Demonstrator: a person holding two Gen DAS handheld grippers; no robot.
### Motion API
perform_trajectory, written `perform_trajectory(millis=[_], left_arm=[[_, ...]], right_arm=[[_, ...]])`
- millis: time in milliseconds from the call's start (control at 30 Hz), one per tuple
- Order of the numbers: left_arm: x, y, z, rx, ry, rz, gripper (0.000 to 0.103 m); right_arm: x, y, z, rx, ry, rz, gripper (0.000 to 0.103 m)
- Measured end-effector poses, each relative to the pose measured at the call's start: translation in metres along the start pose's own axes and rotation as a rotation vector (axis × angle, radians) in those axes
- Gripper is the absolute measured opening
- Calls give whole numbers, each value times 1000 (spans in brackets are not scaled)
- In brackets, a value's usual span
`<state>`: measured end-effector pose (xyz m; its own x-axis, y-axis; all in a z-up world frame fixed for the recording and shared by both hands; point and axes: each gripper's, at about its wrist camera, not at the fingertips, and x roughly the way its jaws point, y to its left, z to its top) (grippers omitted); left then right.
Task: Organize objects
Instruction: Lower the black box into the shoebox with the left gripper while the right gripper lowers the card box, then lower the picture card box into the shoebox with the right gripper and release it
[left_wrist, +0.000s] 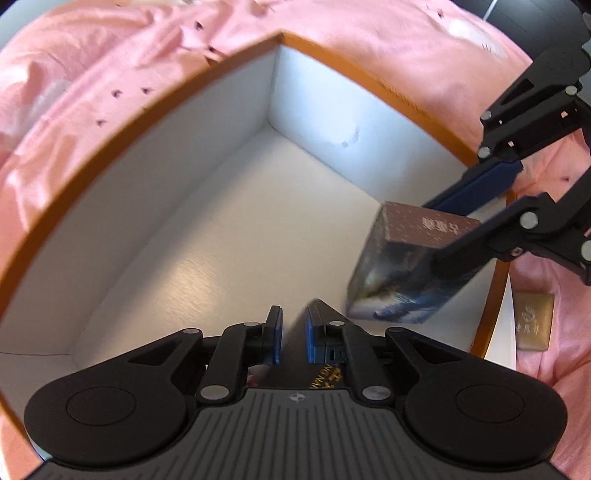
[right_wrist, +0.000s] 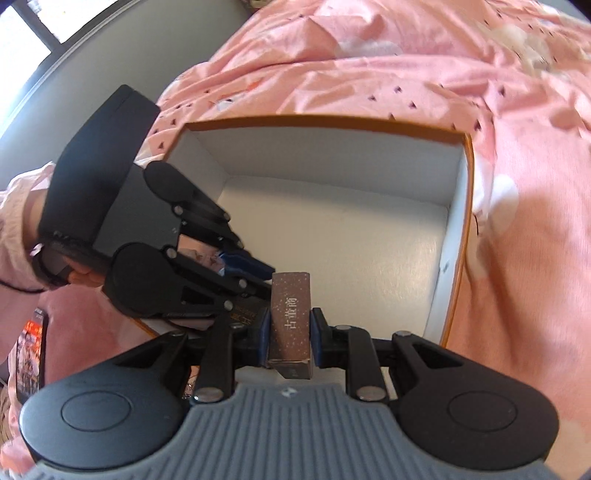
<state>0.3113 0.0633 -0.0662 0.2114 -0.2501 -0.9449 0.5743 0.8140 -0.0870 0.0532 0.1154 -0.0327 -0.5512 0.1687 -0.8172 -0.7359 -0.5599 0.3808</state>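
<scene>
Brown carton (right_wrist: 290, 321) — "古井贡" lettering — in right tool (right_wrist: 288, 334)

Both wrist views close above, facing into shared open box (left_wrist: 177, 206) (right_wrist: 332, 229)

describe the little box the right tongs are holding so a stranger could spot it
On the pink bedspread sits a big orange-edged box with a white inside. At its near edge, the right tongs grip a small box, brown-topped with pale characters.
</scene>
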Motion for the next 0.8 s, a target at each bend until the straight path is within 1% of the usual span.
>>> perform_trajectory(millis=[100, 167, 267, 367, 500, 567, 600, 667, 700, 800], left_arm=[[-21, 15, -3, -50, -49, 26, 14], [-31, 20, -6, -75, -69, 38, 14], [-40, 25, -7, -98, -87, 52, 14], [-37, 22, -13, -112, -89, 57, 14], [-33, 23, -23, -119, -81, 63, 14], [-30, 25, -24, -126, -79, 68, 14], [-28, 26, -24, -135, -78, 69, 14], [-24, 29, -24, -151, -74, 63, 14], [-22, 30, -24, -158, -70, 64, 14], [-15, 33, -24, -178, -50, 60, 14]], right_arm=[[-6, 5, 12, -66, 6, 41, 24], [-3, 8, 22, -102, 33, 92, 24], [14, 12, 36, -139, 106, 177, 24], [35, 18, 46, -199, 181, 219, 24], [56, 16, 59, -220, 268, 299, 25], [64, 15, 65, -222, 290, 287, 25], [68, 15, 68, -239, 287, 256, 26], [73, 18, 71, -283, 279, 187, 32], [75, 20, 71, -299, 275, 161, 32], [87, 26, 69, -364, 279, 119, 39]])
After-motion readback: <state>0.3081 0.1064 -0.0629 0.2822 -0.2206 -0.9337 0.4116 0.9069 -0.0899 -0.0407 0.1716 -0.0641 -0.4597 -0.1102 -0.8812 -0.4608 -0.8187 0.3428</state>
